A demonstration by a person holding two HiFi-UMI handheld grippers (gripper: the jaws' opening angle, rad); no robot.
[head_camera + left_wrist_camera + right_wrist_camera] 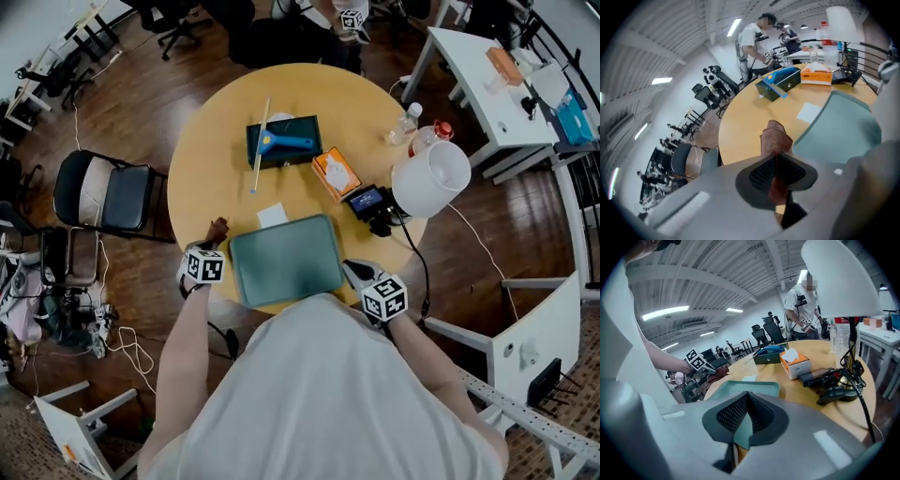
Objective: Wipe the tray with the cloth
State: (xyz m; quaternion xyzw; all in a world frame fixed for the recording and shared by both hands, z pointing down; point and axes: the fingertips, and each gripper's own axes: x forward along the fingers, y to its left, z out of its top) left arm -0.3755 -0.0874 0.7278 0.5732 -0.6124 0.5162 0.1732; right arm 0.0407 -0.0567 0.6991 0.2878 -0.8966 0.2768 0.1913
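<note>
The teal tray [286, 258] lies on the round wooden table [211, 155] at its near edge. A brown cloth [217, 230] sticks out of my left gripper [214, 246], which is shut on it just left of the tray's left rim. In the left gripper view the cloth [776, 138] points over the bare wood beside the tray [839, 126], held by my left gripper [777, 161]. My right gripper [351, 273] sits at the tray's near right corner. In the right gripper view its jaws [747, 401] are closed on the tray's teal rim [754, 384].
Behind the tray lie a white paper slip [272, 215], a dark green box [283, 141] with a blue-handled tool, a thin stick [260, 145] and an orange tissue box [336, 172]. A white lamp [431, 178] and a black device [367, 200] stand at the right. A folding chair [103, 192] is at the left.
</note>
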